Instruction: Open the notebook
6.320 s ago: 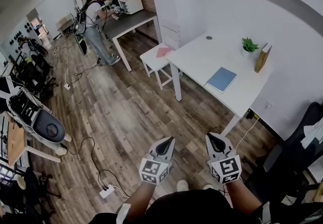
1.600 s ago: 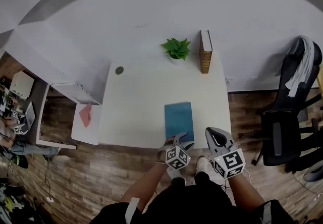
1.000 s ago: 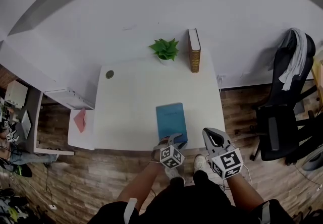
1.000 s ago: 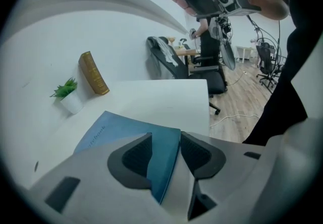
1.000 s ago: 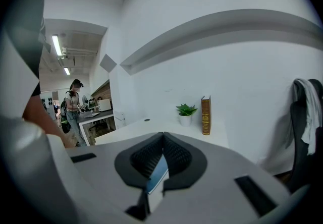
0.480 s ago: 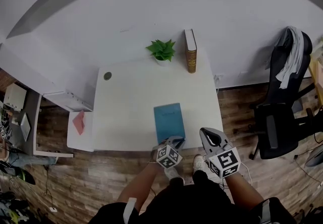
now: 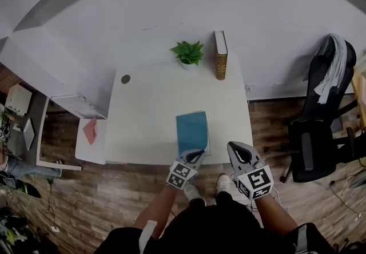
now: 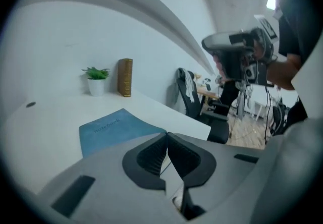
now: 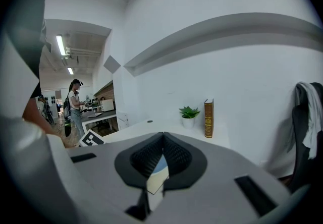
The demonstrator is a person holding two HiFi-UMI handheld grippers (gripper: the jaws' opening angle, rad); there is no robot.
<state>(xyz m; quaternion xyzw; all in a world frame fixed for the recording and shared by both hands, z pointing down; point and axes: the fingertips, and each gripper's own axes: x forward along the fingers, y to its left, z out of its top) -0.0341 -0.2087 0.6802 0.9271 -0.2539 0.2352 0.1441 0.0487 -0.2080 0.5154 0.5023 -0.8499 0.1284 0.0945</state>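
Head view: left gripper (image 7: pixel 197 154) fingers pinch notebook (image 7: pixel 191 130) corner at table (image 7: pixel 148 115) edge; right gripper (image 7: pixel 235 147) closed

At lower centre, the left gripper (image 7: pixel 197 155) has been closed on the notebook (image 7: pixel 191 131) corner and the cover raised.

We find the notebook (image 7: pixel 191 131) on the table (image 7: pixel 148 111) near its front edge, the plant (image 7: pixel 187 52) at the back, the book (image 7: pixel 221 56) just right of it, and a chair (image 7: pixel 313 139) right of the table.
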